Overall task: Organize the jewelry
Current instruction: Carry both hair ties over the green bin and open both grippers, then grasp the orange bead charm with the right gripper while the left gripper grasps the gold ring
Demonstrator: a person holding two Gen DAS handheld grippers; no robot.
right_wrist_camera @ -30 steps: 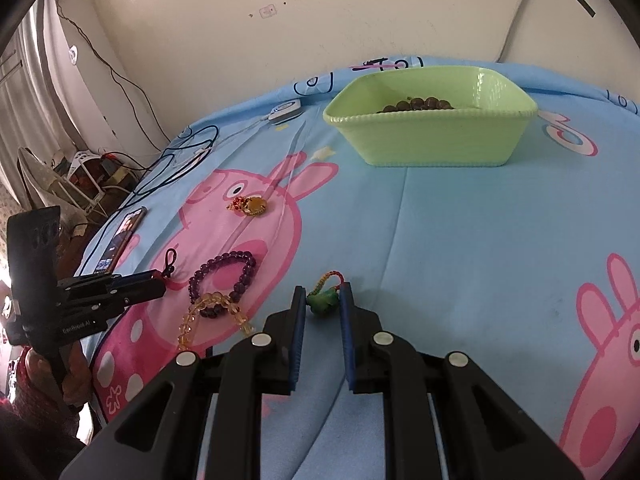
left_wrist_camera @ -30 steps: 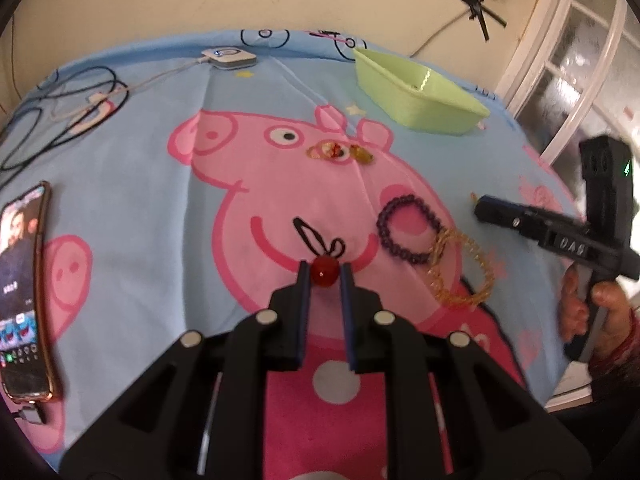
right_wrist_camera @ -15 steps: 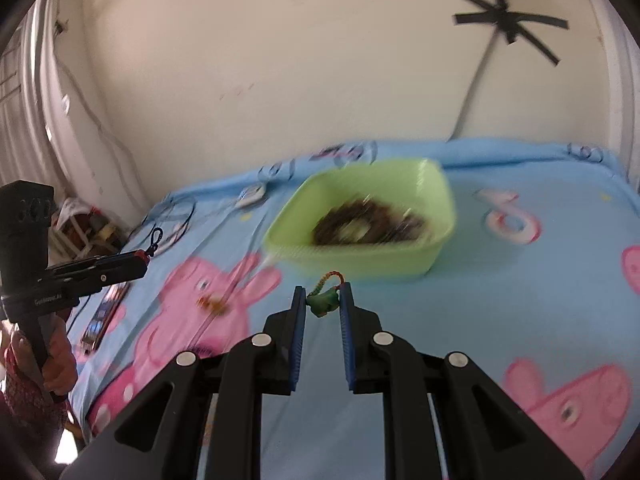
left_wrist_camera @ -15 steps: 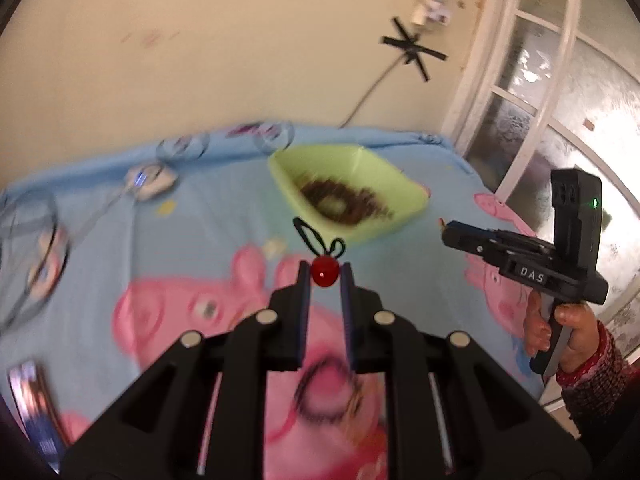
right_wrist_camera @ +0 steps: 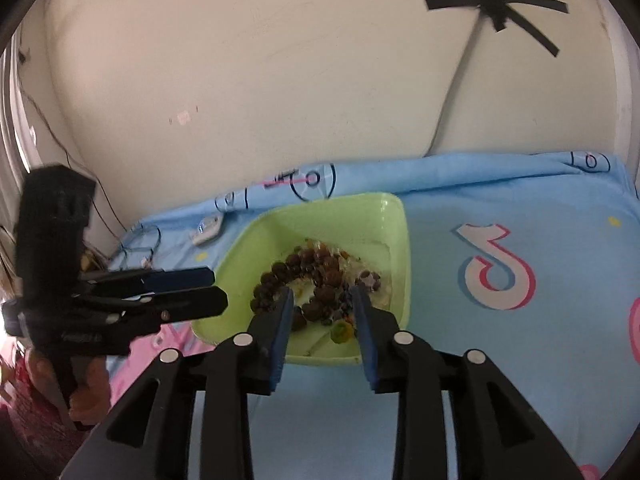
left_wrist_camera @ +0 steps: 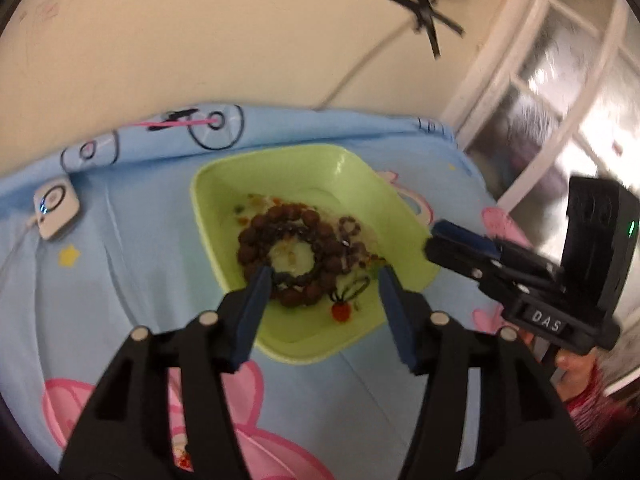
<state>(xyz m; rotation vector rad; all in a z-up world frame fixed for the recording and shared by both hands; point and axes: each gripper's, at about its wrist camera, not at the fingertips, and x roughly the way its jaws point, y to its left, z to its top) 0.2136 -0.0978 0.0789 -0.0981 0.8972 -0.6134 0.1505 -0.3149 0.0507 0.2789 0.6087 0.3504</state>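
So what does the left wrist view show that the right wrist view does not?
Only the left wrist view: the window beside the bed. Only the right wrist view: the pink-and-blue logo on the cloth. Both: the green tray holding the brown bead bracelet, the white device and the black tape cross on the wall.

Left gripper (left_wrist_camera: 322, 280) at lower centre is opening, fingers (left_wrist_camera: 256, 296) apart and empty; right gripper (right_wrist_camera: 322, 300) is also opening, holding nothing.
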